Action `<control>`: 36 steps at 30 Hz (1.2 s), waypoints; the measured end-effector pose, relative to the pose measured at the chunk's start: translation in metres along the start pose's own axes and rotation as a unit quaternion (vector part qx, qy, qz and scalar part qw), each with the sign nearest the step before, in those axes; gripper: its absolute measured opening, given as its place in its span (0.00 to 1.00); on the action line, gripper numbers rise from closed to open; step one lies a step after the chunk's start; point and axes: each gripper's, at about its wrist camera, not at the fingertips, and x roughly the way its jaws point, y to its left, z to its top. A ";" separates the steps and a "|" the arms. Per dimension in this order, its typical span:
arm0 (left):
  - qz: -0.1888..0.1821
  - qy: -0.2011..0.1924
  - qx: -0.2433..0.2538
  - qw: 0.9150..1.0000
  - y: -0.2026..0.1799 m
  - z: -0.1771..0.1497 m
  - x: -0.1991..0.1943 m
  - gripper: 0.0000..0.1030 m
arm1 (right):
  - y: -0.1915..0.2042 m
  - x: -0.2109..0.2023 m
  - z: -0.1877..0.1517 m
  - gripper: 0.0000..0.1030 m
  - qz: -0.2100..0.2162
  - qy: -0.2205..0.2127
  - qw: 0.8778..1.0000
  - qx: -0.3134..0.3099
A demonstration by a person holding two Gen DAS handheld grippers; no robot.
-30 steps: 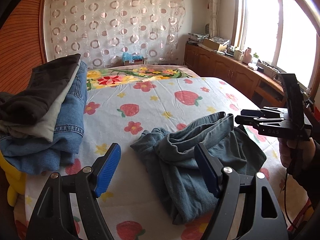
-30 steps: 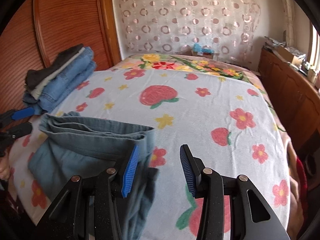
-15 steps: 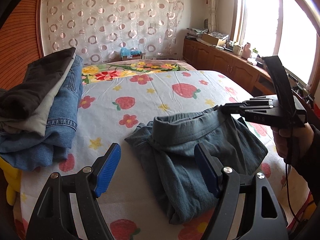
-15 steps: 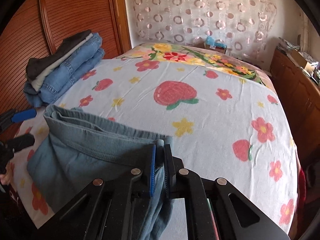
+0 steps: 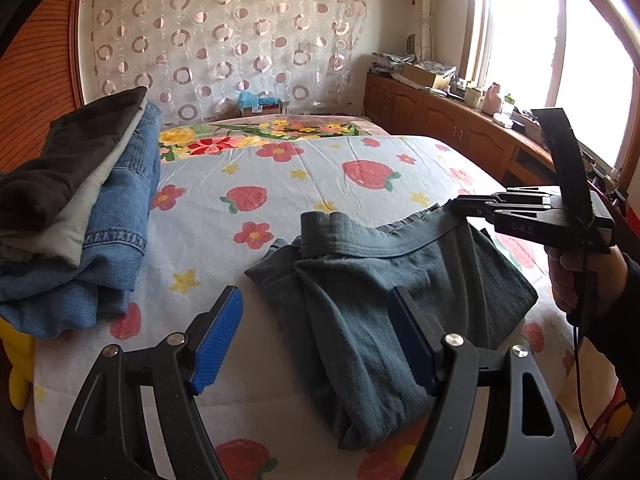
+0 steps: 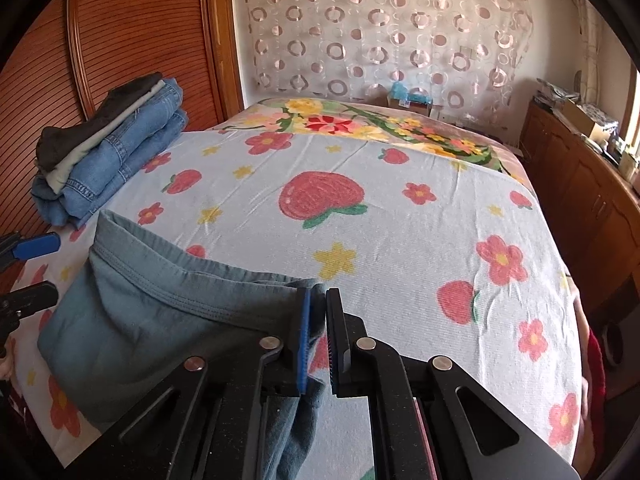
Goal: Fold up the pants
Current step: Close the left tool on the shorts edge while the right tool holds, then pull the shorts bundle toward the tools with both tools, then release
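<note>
Grey-blue pants lie crumpled near the front edge of the bed; they also show in the right wrist view. My right gripper is shut on the right end of their waistband and holds it slightly raised; it also shows in the left wrist view. My left gripper is open and empty, just in front of the pants' left part, above the sheet. Its fingertips show at the left edge of the right wrist view.
The bed has a pale sheet with strawberries and flowers. A stack of folded jeans and dark clothes sits at its left side by a wooden wardrobe. Wooden cabinets under a window stand on the right.
My right gripper closed on the pants' waistband and lifted it a little. The left gripper stayed open and shifted only slightly.
</note>
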 end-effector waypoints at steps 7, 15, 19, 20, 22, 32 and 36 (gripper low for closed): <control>-0.015 0.024 0.016 0.999 -0.002 0.024 0.035 0.40 | -0.005 -0.002 0.000 0.19 0.016 0.004 1.000 0.010; -0.015 0.020 0.031 0.999 -0.005 0.038 0.047 0.14 | -0.008 0.005 0.001 0.06 0.049 0.012 0.999 0.017; -0.017 0.014 0.023 0.999 -0.003 0.042 0.044 0.14 | -0.012 -0.002 0.002 0.06 0.033 -0.020 0.999 0.031; -0.016 0.015 0.023 0.999 -0.004 0.042 0.044 0.14 | -0.012 -0.001 0.002 0.06 0.034 -0.019 0.999 0.034; -0.011 0.017 0.025 0.999 -0.005 0.040 0.043 0.15 | -0.010 0.001 0.001 0.06 0.032 -0.014 0.999 0.035; 0.008 -0.003 0.030 1.000 -0.011 0.022 0.014 0.77 | 0.000 -0.016 -0.005 0.17 0.004 -0.007 1.000 0.009; -0.002 0.004 0.030 1.000 -0.014 0.009 0.008 0.77 | 0.004 -0.041 -0.018 0.36 0.018 -0.021 1.000 -0.001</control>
